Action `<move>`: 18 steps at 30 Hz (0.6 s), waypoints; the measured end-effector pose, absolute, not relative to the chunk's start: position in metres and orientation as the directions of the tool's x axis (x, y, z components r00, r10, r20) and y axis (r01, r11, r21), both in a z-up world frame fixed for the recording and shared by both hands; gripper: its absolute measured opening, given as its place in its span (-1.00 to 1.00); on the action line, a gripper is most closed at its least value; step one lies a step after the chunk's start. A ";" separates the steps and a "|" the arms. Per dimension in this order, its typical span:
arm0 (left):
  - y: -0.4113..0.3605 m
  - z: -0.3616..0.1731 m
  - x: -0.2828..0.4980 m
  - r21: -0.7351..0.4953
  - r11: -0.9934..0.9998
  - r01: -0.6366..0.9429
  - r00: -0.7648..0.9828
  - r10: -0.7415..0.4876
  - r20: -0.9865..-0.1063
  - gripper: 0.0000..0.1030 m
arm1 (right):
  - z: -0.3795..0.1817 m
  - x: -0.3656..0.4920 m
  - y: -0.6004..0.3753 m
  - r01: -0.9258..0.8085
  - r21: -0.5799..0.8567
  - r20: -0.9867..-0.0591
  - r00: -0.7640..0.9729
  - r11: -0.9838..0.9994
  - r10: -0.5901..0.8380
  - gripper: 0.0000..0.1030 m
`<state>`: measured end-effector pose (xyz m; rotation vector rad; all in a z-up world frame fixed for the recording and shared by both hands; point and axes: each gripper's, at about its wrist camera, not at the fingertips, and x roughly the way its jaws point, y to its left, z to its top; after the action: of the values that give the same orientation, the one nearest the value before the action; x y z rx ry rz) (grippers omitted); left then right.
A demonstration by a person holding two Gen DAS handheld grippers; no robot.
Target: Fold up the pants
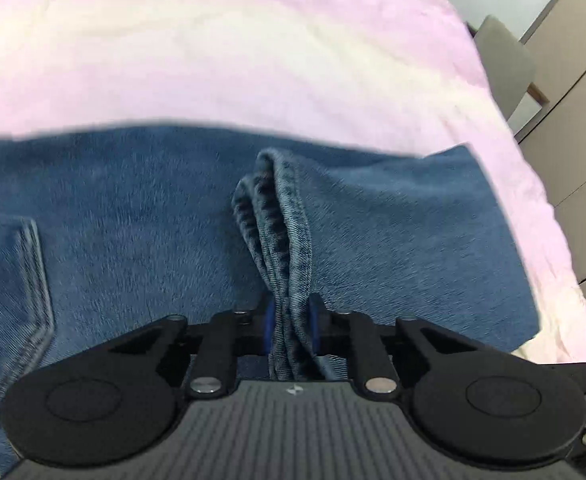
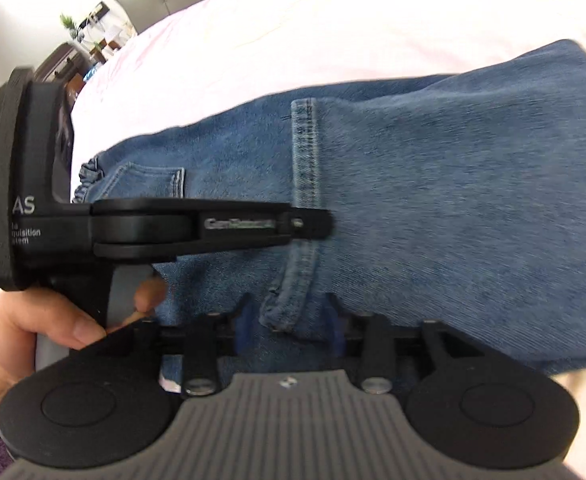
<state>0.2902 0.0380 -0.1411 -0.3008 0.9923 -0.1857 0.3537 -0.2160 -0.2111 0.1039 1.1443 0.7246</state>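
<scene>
The pink bedcover (image 1: 253, 60) runs off every edge of both views, and the blue jeans (image 1: 153, 200) lying across the middle of it are cut off at lower left in the left wrist view, so their full shape is hard to judge. A grey chair (image 1: 505, 64) sits at upper right there, and a plant (image 2: 68, 22) at upper left in the right wrist view. The left gripper (image 1: 291, 330), at bottom centre, is clamped on a bunched hem, while the right gripper (image 2: 289, 326) has its blue pads apart around a hem corner, partly behind the other tool's body.
</scene>
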 end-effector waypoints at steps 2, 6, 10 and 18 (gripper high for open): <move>0.039 -0.119 0.287 -0.322 0.945 0.054 0.572 -0.293 -0.766 -0.67 | -0.201 0.350 -0.233 -0.473 0.387 -0.796 0.261 0.791 0.546 -0.05; 0.051 -0.087 0.288 -0.274 0.959 0.077 0.586 -0.266 -0.766 -0.67 | -0.168 0.345 -0.293 -0.445 0.299 -0.800 0.366 0.844 0.476 -0.05; 0.063 -0.110 0.298 -0.269 0.962 0.044 0.516 -0.253 -0.819 -0.67 | -0.147 0.352 -0.340 -0.402 0.244 -0.792 0.442 0.882 0.421 -0.07; 0.075 -0.162 0.305 -0.345 0.938 -0.014 0.443 -0.304 -0.844 -0.62 | -0.143 0.424 -0.344 -0.397 0.010 -0.782 0.569 0.918 0.255 -0.75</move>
<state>0.3054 0.0753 -0.1621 -0.3230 1.1028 -0.1834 0.4245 -0.3438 -0.1432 -0.1737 0.8871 0.3846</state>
